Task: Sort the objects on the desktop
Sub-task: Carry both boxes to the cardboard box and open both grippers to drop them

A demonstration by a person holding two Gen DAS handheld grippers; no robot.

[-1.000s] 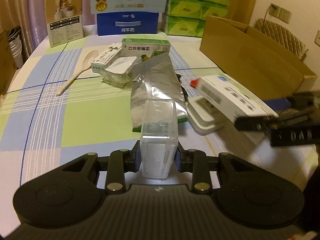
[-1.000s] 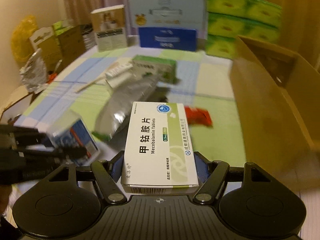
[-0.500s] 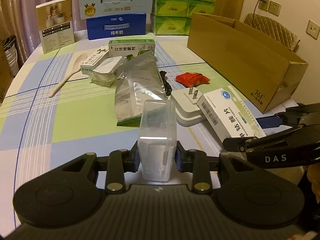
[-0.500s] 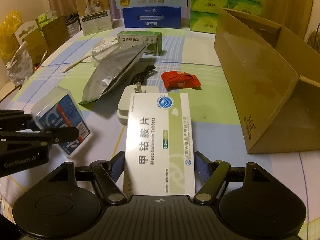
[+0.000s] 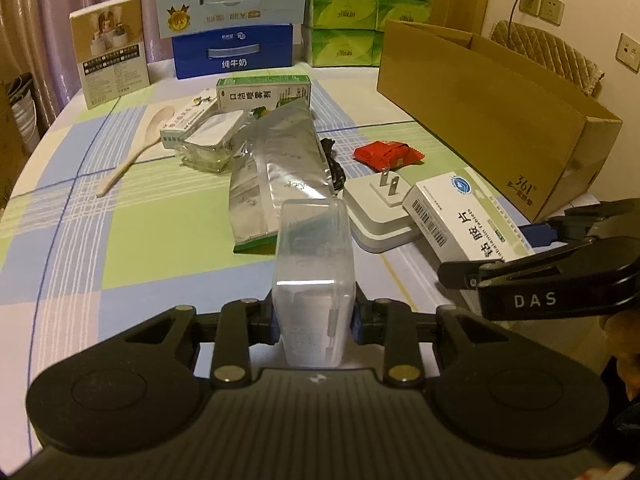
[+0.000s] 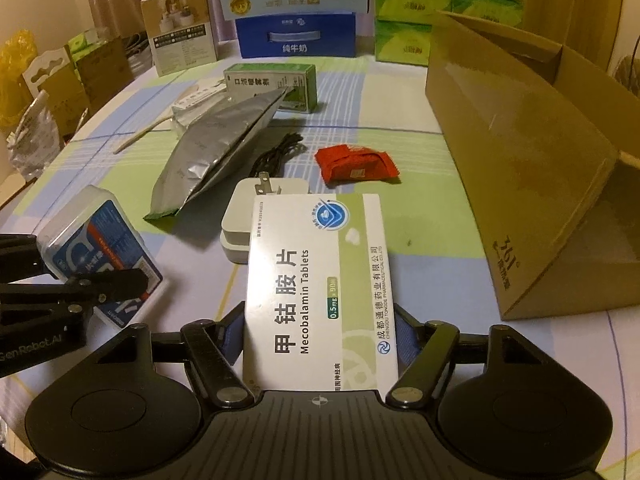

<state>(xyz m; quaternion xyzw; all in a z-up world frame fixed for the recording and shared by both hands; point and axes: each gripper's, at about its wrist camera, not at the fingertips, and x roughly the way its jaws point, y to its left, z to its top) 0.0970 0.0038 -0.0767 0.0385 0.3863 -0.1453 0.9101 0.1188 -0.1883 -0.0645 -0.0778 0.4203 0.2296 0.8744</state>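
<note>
A: We've got a checked blue and green cloth on the counter [image 5: 80,248], curtains behind it, wall sockets off to the right. The near left stretch of cloth is bare, and the counter's rounded left edge shows with bags and boxes past it.

B: Right side's tighter for us. The open cardboard box [image 6: 520,168] lies along that edge, and the back is walled off by milk cartons [image 5: 234,50] and green tissue packs [image 5: 344,12].

A: Our left tongs [image 5: 314,316] are clenched on the clear plastic case [image 5: 314,280], held above the cloth. Right tongs [image 6: 320,332] grip the Mecobalamin tablet box [image 6: 320,280].

B: Ahead of both: the white plug adapter [image 6: 256,216] touching the tablet box's far end, silver foil pouch [image 5: 276,176], black cable [image 6: 276,152], red packet [image 6: 354,164]. Further back, the green medicine box [image 5: 264,94] and wooden spoon [image 5: 136,148].
</note>
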